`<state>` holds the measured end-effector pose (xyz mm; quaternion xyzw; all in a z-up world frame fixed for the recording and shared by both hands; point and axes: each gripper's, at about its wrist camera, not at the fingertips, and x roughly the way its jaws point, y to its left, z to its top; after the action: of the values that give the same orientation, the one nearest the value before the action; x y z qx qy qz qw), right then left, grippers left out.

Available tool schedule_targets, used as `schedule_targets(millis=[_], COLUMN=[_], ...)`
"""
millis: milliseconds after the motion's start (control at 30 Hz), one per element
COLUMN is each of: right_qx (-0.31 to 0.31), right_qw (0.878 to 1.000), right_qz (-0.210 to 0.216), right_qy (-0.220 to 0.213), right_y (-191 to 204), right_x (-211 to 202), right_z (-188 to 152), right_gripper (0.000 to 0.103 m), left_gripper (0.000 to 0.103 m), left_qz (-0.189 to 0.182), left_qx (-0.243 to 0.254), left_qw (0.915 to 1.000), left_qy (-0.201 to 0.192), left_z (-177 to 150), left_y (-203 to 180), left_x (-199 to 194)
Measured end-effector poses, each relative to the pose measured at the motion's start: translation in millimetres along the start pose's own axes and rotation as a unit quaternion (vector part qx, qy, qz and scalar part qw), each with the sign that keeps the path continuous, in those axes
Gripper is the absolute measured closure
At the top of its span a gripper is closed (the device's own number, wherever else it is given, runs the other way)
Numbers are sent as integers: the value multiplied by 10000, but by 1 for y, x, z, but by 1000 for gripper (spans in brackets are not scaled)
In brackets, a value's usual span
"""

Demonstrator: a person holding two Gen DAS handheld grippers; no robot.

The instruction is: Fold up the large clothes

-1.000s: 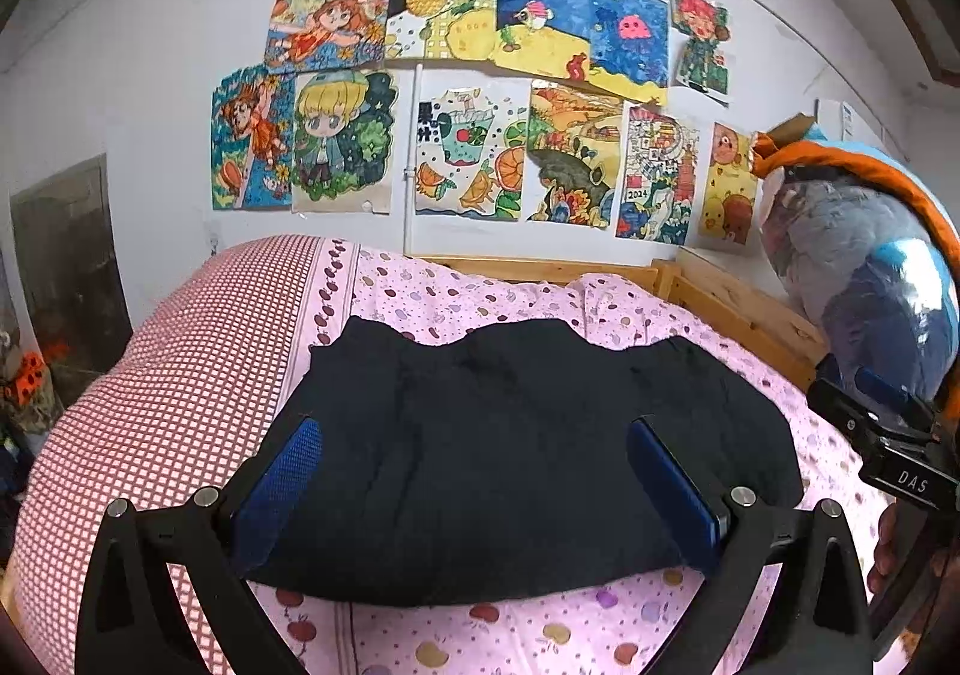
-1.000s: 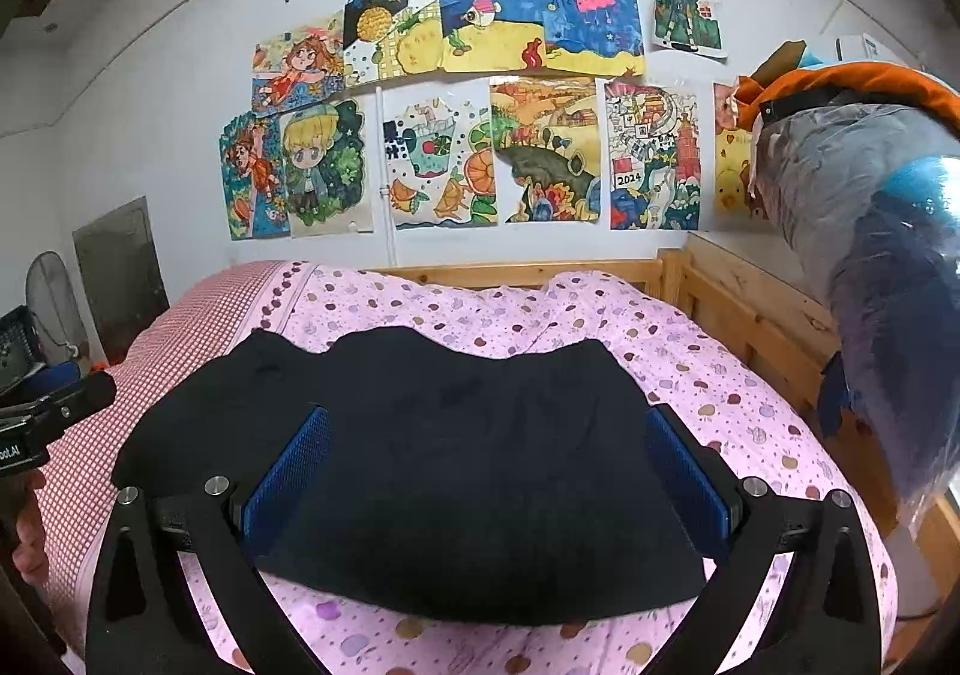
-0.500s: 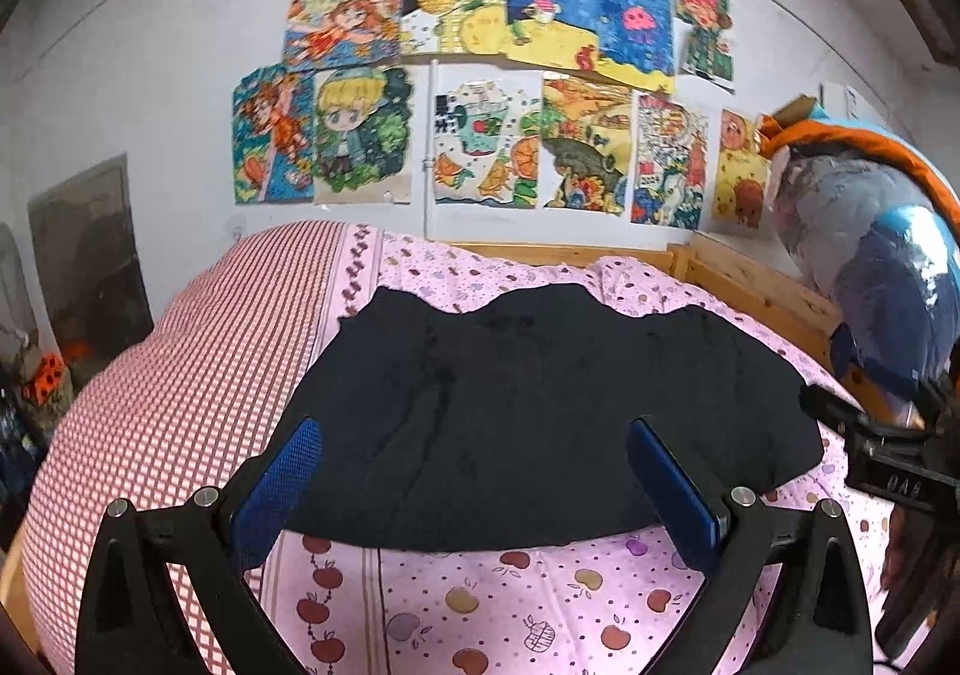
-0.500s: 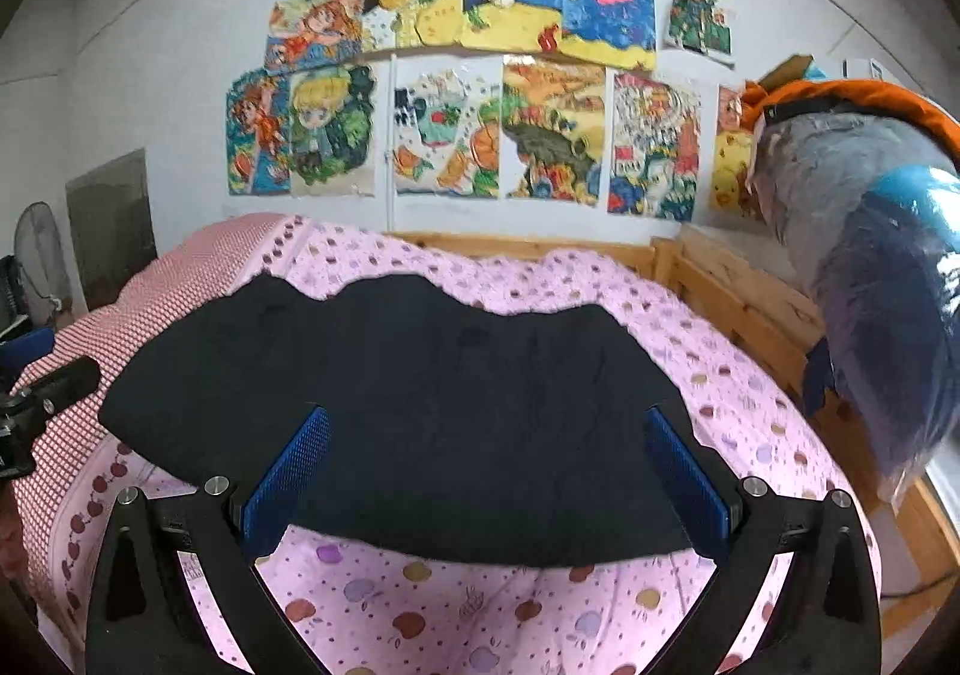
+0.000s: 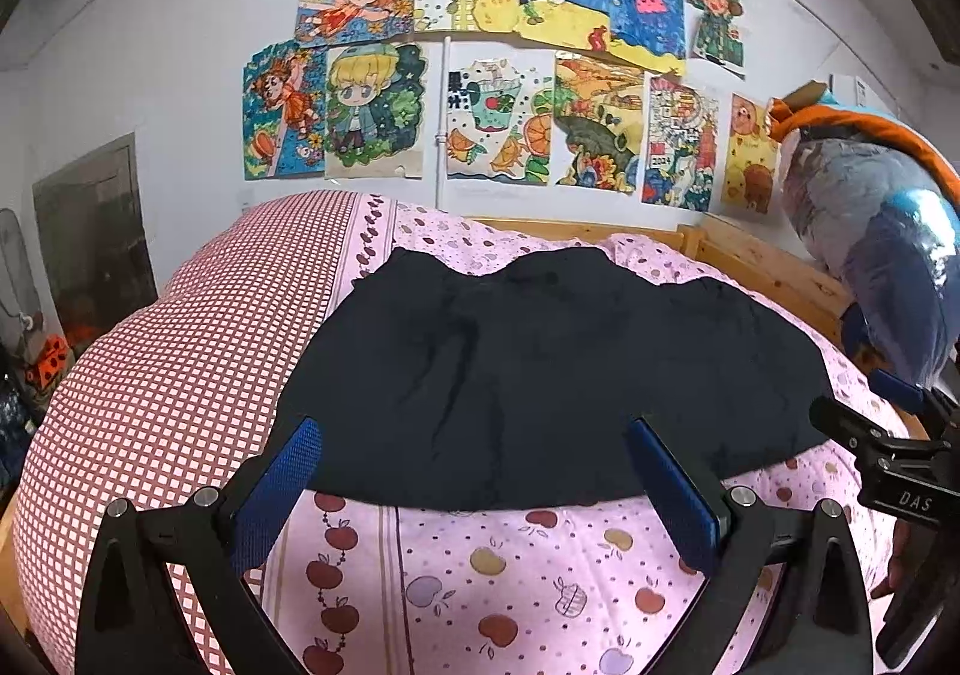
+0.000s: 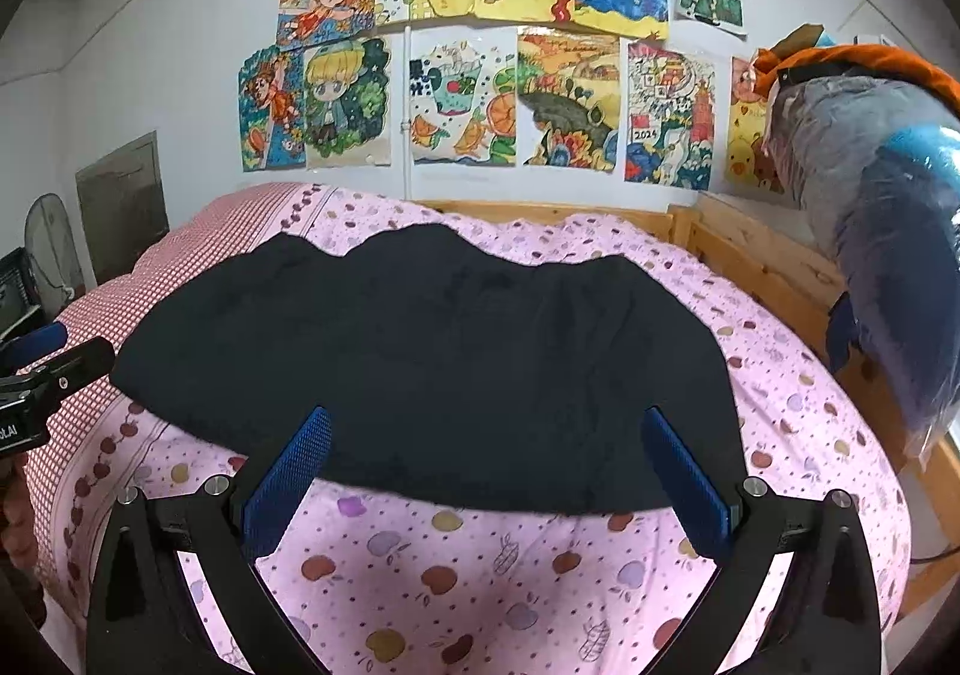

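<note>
A folded black garment (image 5: 540, 375) lies flat on the pink fruit-print bedspread (image 5: 510, 567); it also shows in the right wrist view (image 6: 432, 369). My left gripper (image 5: 474, 471) is open and empty, held above the bedspread just short of the garment's near edge. My right gripper (image 6: 486, 459) is open and empty, likewise at the near edge. The right gripper shows at the right edge of the left wrist view (image 5: 888, 465). The left gripper shows at the left edge of the right wrist view (image 6: 36, 381).
A red-checked sheet (image 5: 156, 375) covers the bed's left side. A wooden bed frame (image 6: 762, 267) runs along the back and right. A plastic-wrapped bundle with orange trim (image 6: 882, 231) stands at the right. Drawings (image 5: 510, 75) cover the wall.
Both grippers have drawn back toward me and away from the garment, so more bedspread shows in front of it. The garment lies still. Both grippers stay open.
</note>
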<state>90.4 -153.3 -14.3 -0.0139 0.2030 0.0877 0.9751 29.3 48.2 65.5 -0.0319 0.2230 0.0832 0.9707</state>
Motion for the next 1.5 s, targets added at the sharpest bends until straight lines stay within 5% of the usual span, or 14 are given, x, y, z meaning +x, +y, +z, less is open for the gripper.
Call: schedule_targets(millis=[533,1500], right_qx=[-195,-425], right_qw=[9998,9990], right_qz=[16,61], right_qy=[-81,-149], right_y=[6,15], right_x=[-1,-4], right_z=[-24,-22], right_gripper=[2,2], left_gripper=[0,0], left_qz=[26,-24], left_qx=[422,352], left_qw=[9990,9994], left_qy=[-118,10], left_z=[-17,-21], left_y=[-3,1], left_x=[-6,-3])
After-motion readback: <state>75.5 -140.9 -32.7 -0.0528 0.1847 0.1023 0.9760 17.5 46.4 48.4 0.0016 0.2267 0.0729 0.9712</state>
